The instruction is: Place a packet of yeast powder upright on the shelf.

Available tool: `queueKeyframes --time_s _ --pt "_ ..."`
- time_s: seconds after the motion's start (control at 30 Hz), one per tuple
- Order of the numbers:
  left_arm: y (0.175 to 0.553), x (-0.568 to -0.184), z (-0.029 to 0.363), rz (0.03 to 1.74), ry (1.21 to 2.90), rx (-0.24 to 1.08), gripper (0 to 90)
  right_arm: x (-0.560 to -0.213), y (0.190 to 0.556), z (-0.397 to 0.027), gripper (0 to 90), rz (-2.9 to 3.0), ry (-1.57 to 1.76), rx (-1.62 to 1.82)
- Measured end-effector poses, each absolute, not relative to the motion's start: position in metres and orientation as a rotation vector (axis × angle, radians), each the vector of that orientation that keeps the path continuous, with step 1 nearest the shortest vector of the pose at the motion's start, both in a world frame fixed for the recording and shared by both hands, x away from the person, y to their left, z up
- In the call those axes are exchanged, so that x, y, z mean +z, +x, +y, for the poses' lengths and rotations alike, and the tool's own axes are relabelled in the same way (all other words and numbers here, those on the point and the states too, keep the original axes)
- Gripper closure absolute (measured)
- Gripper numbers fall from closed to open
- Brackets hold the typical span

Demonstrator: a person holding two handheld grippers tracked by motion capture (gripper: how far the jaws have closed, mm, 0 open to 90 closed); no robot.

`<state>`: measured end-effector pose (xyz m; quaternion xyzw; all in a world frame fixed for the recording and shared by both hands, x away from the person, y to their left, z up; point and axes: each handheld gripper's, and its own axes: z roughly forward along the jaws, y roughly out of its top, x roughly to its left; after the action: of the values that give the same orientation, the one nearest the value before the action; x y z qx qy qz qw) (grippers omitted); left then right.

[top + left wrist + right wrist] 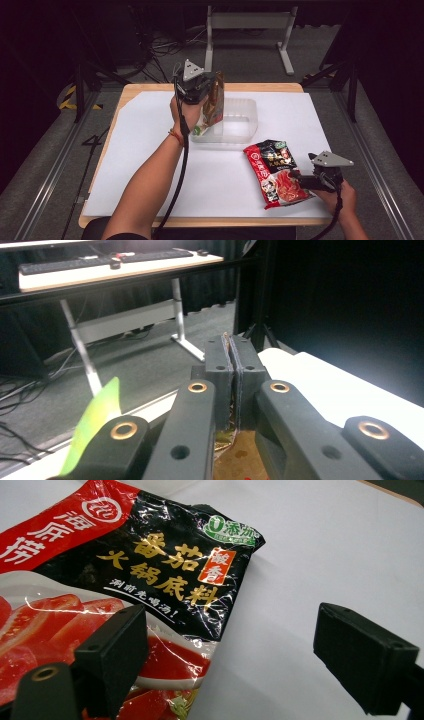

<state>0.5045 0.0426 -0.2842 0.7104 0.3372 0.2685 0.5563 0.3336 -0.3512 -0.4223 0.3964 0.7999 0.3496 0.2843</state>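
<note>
Our left hand-held gripper (212, 82) clamps a floppy brown foil pouch (215, 102) above the clear plastic tub (242, 120). Our right hand-held gripper (230, 655), jaws apart, nears the slippery red-and-black sachet (125, 575) beside that tub; we judge its edge the best hold.

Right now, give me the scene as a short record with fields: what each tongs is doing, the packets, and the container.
left tongs: shut on the brown packet, held upright above the clear plastic bin
right tongs: open, at the edge of the red and black packet
red and black packet: flat on the white sheet
clear plastic bin: on the sheet, toward the far side
</note>
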Motion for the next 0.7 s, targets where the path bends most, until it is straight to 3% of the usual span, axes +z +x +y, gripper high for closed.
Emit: queueKeyframes --time_s 0.37,0.7 --pt "0.521 -0.296 0.028 0.786 1.644 0.492 87.5 -0.423 0.334 -0.351 15.0 2.144 1.062 0.934" --pt "0.519 -0.291 0.009 0.717 1.713 0.533 86.6 -0.424 0.334 -0.352 15.0 2.147 1.066 0.935"
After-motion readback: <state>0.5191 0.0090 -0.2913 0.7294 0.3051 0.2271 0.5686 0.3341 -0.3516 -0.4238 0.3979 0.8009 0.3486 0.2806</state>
